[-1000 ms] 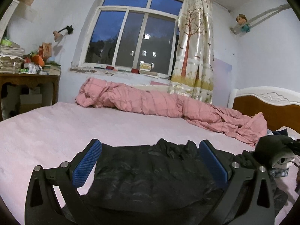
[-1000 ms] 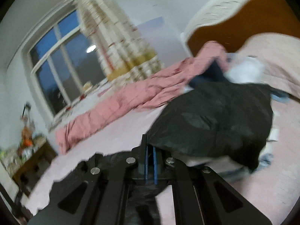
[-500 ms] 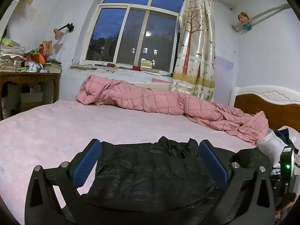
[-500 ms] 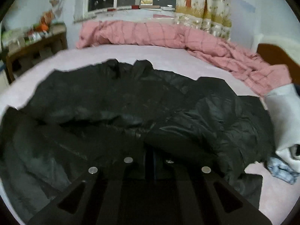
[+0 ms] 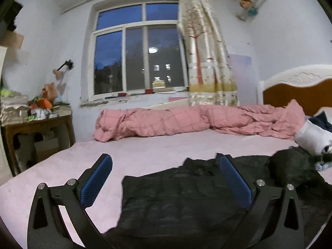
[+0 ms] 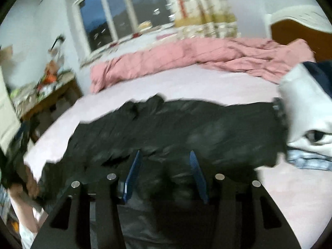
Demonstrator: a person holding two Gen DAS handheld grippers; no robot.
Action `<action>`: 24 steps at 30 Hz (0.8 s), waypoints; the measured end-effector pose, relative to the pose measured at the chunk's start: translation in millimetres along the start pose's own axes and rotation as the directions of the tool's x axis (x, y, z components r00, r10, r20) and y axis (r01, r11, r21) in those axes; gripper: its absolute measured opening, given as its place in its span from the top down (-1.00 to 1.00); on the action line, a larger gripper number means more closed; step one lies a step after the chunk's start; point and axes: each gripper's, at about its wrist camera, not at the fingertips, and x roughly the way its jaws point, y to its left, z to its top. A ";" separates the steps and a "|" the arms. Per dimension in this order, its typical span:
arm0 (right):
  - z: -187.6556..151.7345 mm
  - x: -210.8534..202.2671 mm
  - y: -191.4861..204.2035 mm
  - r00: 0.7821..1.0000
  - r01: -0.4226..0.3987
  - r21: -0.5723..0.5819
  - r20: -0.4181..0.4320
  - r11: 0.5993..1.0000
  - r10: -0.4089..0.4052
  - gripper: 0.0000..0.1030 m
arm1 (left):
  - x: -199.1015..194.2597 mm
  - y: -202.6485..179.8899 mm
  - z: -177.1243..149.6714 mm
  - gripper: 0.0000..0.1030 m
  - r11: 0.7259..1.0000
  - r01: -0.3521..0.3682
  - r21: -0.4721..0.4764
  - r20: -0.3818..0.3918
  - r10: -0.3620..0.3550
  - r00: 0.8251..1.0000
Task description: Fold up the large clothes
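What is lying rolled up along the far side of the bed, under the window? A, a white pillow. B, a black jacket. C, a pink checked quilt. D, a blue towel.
C: the pink checked quilt lies in a long roll under the window, while the black jacket lies spread on the near side of the bed.

Black jacket [image 5: 186, 199] of shiny, crinkled, padded fabric, spread across the near part of the pink bed sheet [image 5: 166, 147]; body lying flat and wide, its surface puckered into shallow wrinkles; collar bunched in a small ridge at the far edge [image 6: 149, 103]; right-hand end heaped into a rounded mound [image 5: 290, 168] beside a pile of white and blue clothes [image 6: 307, 114]
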 end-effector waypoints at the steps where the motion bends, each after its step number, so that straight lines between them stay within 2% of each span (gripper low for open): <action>1: 5.3 -6.4 -9.5 1.000 0.018 0.031 0.023 0.999 -0.019 0.00 | -2.7 -9.6 0.5 -1.00 1.000 0.022 0.010 0.000 -0.022 1.000; 3: 13.7 -27.5 -35.8 0.986 0.125 0.106 0.097 0.986 -0.136 0.00 | -6.7 -34.6 1.1 -0.93 0.994 0.088 0.056 -0.025 -0.087 0.996; 6: 21.1 -41.7 -64.6 0.960 0.226 0.151 0.130 0.962 -0.246 0.00 | -12.0 -80.1 3.1 -0.82 0.974 0.183 0.130 -0.082 -0.173 0.981; 9: 23.5 -48.5 -89.9 0.947 0.267 0.204 0.127 0.942 -0.296 0.00 | -11.6 -125.7 1.8 -0.69 0.934 0.319 0.161 -0.168 -0.293 0.941; 11: 24.2 -50.9 -103.1 0.946 0.266 0.242 0.122 0.933 -0.302 0.00 | -4.8 -158.8 -0.4 -0.58 0.898 0.414 0.151 -0.253 -0.370 0.894; 14: 22.7 -51.5 -114.0 0.949 0.256 0.275 0.111 0.927 -0.295 0.00 | 10.9 -204.5 -5.0 -0.49 0.834 0.544 0.093 -0.375 -0.477 0.795; 15: 22.4 -51.3 -115.4 0.950 0.255 0.277 0.107 0.926 -0.293 0.00 | 15.8 -217.7 -6.2 -0.49 0.819 0.568 0.082 -0.399 -0.496 0.771; 17: 21.9 -51.7 -115.1 0.953 0.248 0.269 0.103 0.931 -0.284 0.00 | 26.1 -240.7 -8.4 -0.49 0.798 0.599 0.065 -0.442 -0.515 0.734; 20: 20.6 -48.0 -114.8 0.954 0.253 0.252 0.095 0.934 -0.284 0.00 | 36.8 -268.0 -14.4 -0.49 0.787 0.612 0.084 -0.485 -0.504 0.715; 22: 21.3 -46.7 -115.5 0.952 0.262 0.254 0.093 0.931 -0.293 -0.03 | 46.8 -281.9 -20.0 -0.51 0.804 0.583 0.116 -0.520 -0.451 0.725; 24: 21.8 -43.6 -116.4 0.951 0.265 0.258 0.087 0.929 -0.295 -0.05 | 60.3 -291.7 -29.5 -0.51 0.815 0.565 0.131 -0.572 -0.403 0.714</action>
